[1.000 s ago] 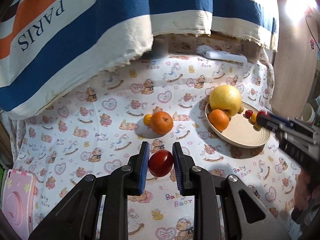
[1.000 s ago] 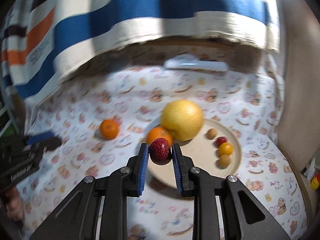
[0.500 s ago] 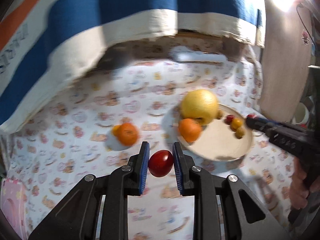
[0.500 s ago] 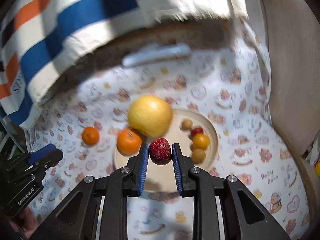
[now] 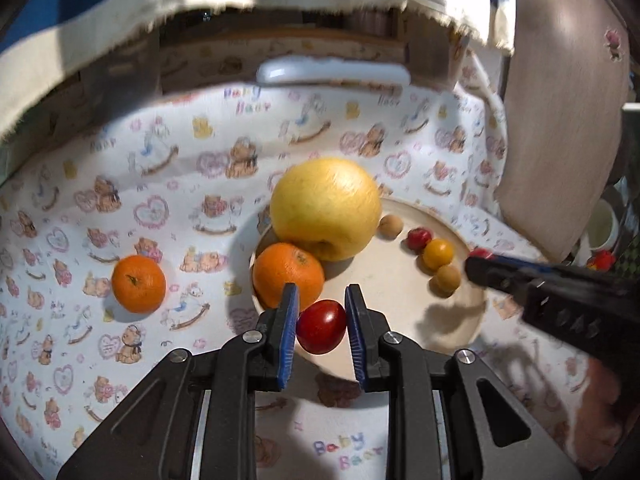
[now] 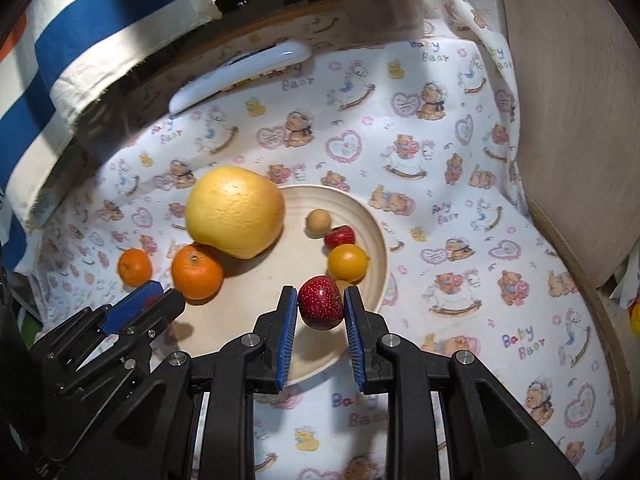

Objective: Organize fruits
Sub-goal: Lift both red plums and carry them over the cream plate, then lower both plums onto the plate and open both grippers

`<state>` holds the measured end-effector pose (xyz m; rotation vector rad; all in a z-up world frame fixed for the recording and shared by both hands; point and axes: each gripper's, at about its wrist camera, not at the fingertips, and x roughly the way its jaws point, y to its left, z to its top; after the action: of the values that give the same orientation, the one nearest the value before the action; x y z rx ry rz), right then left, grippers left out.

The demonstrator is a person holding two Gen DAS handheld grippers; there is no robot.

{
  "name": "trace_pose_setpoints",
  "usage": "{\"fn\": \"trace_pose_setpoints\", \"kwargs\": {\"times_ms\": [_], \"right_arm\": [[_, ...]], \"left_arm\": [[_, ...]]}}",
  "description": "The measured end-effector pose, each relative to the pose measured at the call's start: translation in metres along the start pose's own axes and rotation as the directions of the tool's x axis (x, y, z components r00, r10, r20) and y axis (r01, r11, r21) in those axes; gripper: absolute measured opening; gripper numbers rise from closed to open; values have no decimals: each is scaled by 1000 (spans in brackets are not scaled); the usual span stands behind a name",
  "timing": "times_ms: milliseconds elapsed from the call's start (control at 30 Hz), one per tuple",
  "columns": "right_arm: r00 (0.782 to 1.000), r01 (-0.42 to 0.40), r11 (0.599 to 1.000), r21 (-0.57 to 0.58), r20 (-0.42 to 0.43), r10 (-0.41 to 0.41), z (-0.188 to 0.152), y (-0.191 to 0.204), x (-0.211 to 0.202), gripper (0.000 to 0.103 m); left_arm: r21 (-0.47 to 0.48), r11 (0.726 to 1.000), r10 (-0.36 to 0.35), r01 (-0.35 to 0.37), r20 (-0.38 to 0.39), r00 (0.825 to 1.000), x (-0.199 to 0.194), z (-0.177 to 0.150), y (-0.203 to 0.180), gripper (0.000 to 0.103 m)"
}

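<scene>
Both tongs hang over the plate (image 6: 376, 240): left tongs (image 5: 322, 326) clamp a tomato (image 5: 321, 326) at its near rim, right tongs (image 6: 321, 312) clamp a strawberry (image 6: 321, 307) beside 1 yellow fruit (image 6: 347, 262).

I read this as a home: a "Baby Bear" printed nursery cloth (image 6: 460, 208) covers the surface, a striped fringed towel (image 6: 80, 52) hangs at the far left, and a fruit plate (image 6: 372, 216) sits near me.
</scene>
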<state>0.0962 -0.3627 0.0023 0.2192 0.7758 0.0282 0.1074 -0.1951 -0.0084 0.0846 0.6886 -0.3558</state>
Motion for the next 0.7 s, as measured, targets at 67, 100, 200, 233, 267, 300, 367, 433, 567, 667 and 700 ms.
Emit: {"fn": "trace_pose_setpoints", "kwargs": {"times_ms": [67,100,200,233,267,300,367,433,567,667,700], "right_arm": [[1000,6,1000,-3,-17,-6,-1,0,3,25],[1000,4,1000,-1,-26,-4,-1,0,4,25],[999,6,1000,0,-36,-6,-2,-1,7,25],[999,12,1000,-1,-38,-12,-2,-1,9,25],[999,16,1000,-1,-42,-16,-2,-1,10,25],[999,19,1000,0,-47,-19,-2,-2,11,25],[998,21,1000,1,-56,-21,-3,-3,13,25],[998,21,1000,-6,-61,-21,-3,-2,14,25],[997,30,999,-24,-64,-31,-3,2,14,25],[997,29,999,-23,-73,-31,-3,3,12,25],[997,31,999,-28,-74,-33,-3,3,12,25]], "left_arm": [[-5,1000,10,-10,3,1000,2,-2,7,23],[-5,1000,21,-20,10,1000,2,-3,9,23],[9,1000,27,-27,38,999,-1,-4,12,23],[11,1000,25,-25,38,999,0,-4,12,23],[14,1000,19,-19,39,999,0,-5,12,23],[18,1000,15,-16,40,999,1,-6,12,23],[25,999,20,-21,33,999,4,-8,13,23],[8,1000,11,-11,31,999,5,-7,16,23],[-15,1000,5,-5,5,1000,10,-6,21,23],[-21,1000,13,-13,-9,1000,13,-6,22,23],[-16,1000,18,-18,-10,1000,13,-7,21,23]]}}
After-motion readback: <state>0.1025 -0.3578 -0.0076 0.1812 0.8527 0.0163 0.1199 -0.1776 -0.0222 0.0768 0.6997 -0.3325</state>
